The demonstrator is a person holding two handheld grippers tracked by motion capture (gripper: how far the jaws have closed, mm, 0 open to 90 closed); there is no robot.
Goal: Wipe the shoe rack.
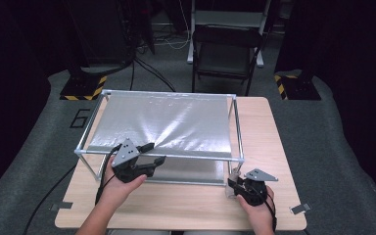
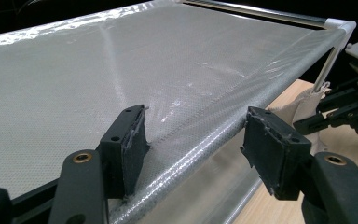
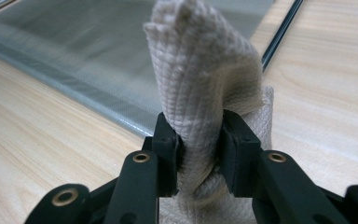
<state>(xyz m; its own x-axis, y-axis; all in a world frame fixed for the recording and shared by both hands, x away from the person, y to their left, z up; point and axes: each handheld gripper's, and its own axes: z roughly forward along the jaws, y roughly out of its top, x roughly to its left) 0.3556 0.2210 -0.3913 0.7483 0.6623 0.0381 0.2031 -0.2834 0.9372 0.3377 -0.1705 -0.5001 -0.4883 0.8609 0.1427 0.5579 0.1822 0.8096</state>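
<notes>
A metal tube frame (image 1: 166, 93) stands on the wooden table (image 1: 176, 208) with a silvery mesh sheet (image 1: 161, 122) stretched over its top. My left gripper (image 1: 156, 152) stands open astride the sheet-wrapped front rail (image 2: 200, 149); one pad (image 2: 133, 140) rests against the mesh and the other pad (image 2: 270, 149) is clear of the rail. My right gripper (image 3: 199, 140) is shut on a bunched white cloth (image 3: 200, 70). It sits low by the frame's front right corner (image 1: 233, 183), with the cloth (image 1: 233, 174) against the leg. The left gripper view has this cloth (image 2: 307, 105) at its right edge.
A folding chair (image 1: 225, 54) stands behind the table. Two stand bases with yellow-black stripes (image 1: 83, 88) (image 1: 296, 88) sit on the grey floor at the back corners. Bare wood runs along the table's front and right side. A cable (image 1: 49, 196) trails off to the left.
</notes>
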